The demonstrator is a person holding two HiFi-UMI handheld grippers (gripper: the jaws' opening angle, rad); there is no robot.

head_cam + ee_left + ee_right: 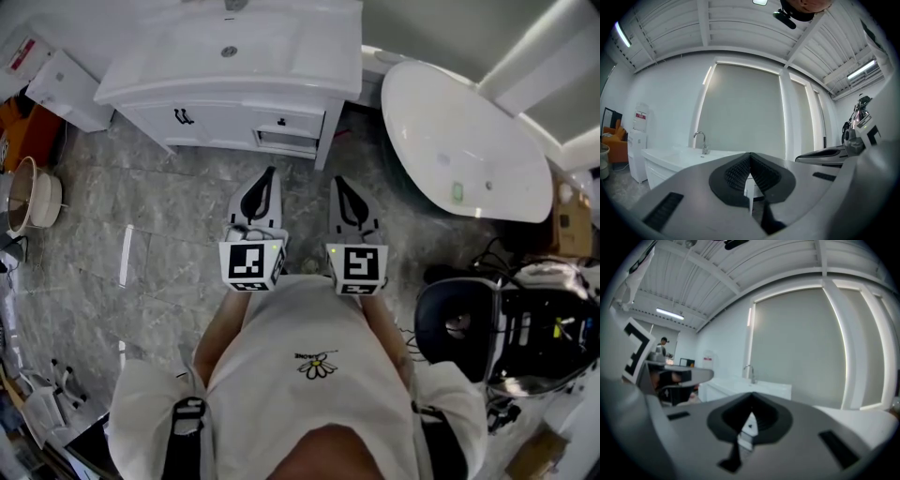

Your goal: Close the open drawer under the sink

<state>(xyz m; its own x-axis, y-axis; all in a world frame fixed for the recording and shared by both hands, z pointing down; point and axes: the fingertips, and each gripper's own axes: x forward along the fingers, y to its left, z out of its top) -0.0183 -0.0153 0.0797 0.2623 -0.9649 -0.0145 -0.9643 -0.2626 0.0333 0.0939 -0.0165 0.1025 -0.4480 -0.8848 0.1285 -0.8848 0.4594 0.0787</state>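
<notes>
Left gripper (270, 174): closed tip to tip, nothing between. Right gripper (337, 182): likewise closed and empty. Held side by side, pointing level, over the grey tiled floor (169, 216). Open drawer (286, 140): straight ahead of both tips, well apart from them, under the right end of the white sink (230, 52).
</notes>
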